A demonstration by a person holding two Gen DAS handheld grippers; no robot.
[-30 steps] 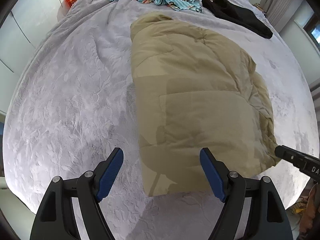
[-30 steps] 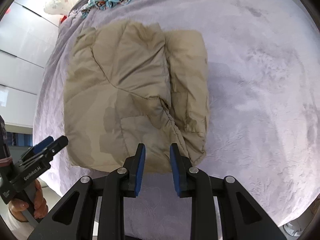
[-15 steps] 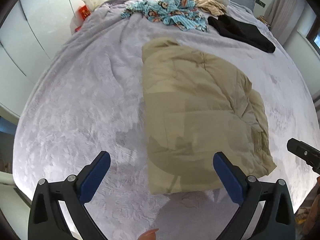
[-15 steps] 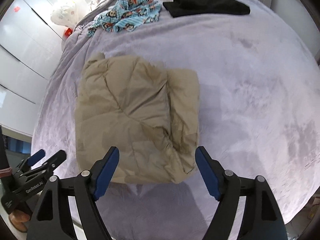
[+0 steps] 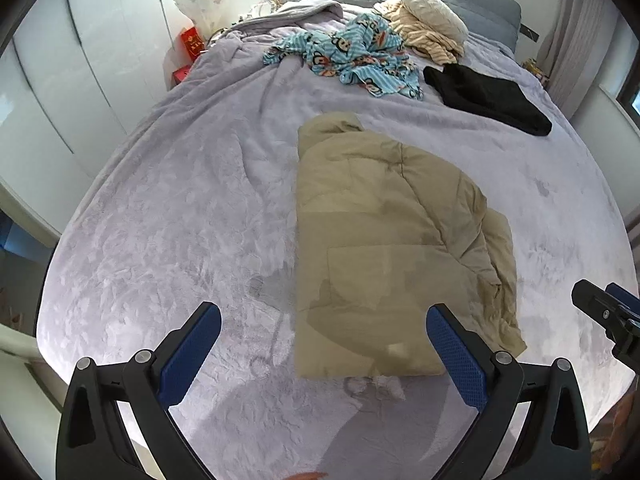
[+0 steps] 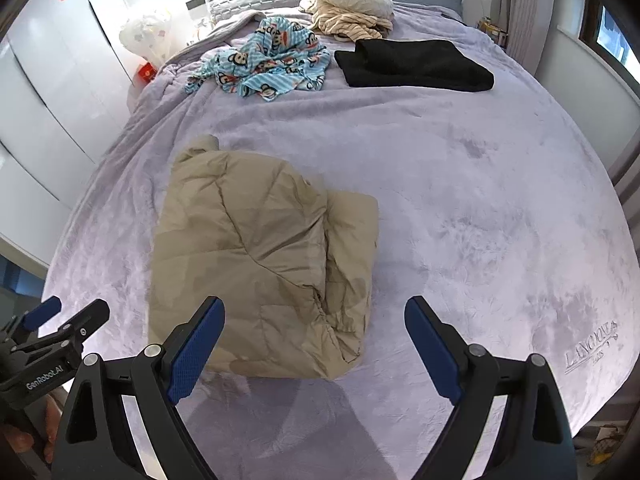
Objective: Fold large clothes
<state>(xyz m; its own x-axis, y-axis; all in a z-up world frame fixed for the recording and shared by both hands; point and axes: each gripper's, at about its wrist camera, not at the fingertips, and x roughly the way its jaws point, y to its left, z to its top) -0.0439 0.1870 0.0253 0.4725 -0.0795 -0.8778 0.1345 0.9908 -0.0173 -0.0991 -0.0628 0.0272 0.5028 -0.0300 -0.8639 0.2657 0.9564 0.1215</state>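
Below and between our tools, left wide apart, right opening on nothing, lies the jacket, lengthwise ahead.

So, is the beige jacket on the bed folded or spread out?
Folded: the beige jacket lies as a compact layered rectangle on the bed, sides tucked over, no sleeves sticking out.

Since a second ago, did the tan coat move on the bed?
No. The tan coat keeps its place on the purple blanket; only the cameras rose.
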